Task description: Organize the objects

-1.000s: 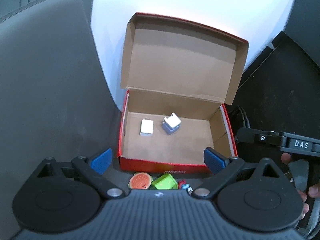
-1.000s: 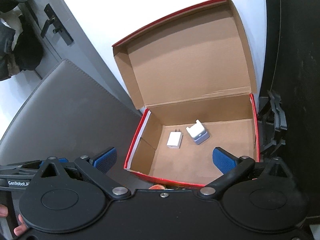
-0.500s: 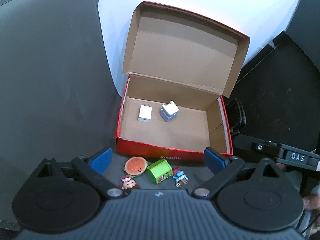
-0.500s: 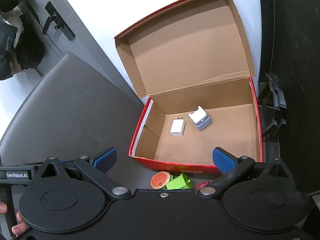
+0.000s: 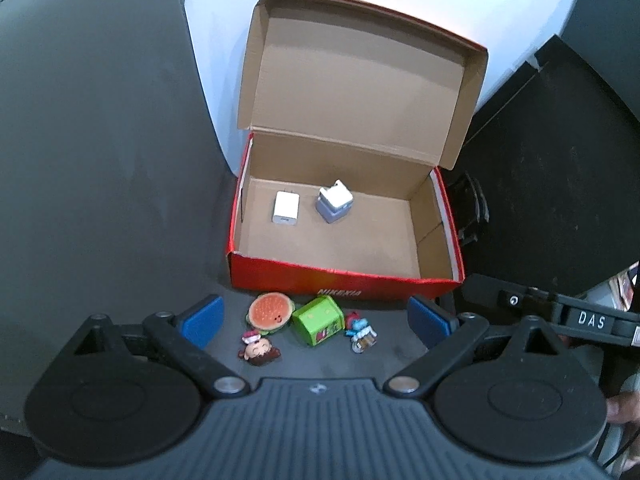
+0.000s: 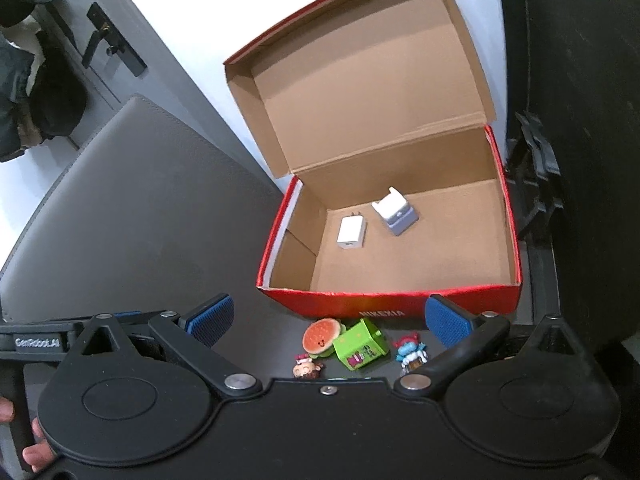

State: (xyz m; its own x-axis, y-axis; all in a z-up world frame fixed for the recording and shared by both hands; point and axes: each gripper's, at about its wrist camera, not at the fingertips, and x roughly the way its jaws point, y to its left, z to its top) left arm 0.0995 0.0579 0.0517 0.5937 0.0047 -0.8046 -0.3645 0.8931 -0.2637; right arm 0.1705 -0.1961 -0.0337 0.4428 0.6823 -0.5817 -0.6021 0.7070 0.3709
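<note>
An open red shoebox (image 5: pixel 344 278) (image 6: pixel 400 300) stands against the wall, lid up. Inside lie a white charger (image 5: pixel 286 208) (image 6: pixel 352 232) and a blue-and-white adapter (image 5: pixel 334 201) (image 6: pixel 396 212). In front of the box on the dark surface sit a burger toy (image 5: pixel 270 312) (image 6: pixel 322 336), a green house toy (image 5: pixel 318 319) (image 6: pixel 360 344), a red-capped figurine (image 5: pixel 258 348) (image 6: pixel 307 367) and a blue figurine (image 5: pixel 360 330) (image 6: pixel 411 352). My left gripper (image 5: pixel 314 318) is open and empty above the toys. My right gripper (image 6: pixel 330 318) is open and empty too.
A dark chair back (image 5: pixel 100 140) (image 6: pixel 132 208) rises on the left. A black cabinet (image 5: pixel 560 160) and a black clip-like part (image 6: pixel 536 168) stand right of the box. A door handle (image 6: pixel 104 40) and hanging clothes (image 6: pixel 28 88) show far left.
Both grippers have drawn back and up from the box. The toys in front of the box have come fully into view. Both stay open.
</note>
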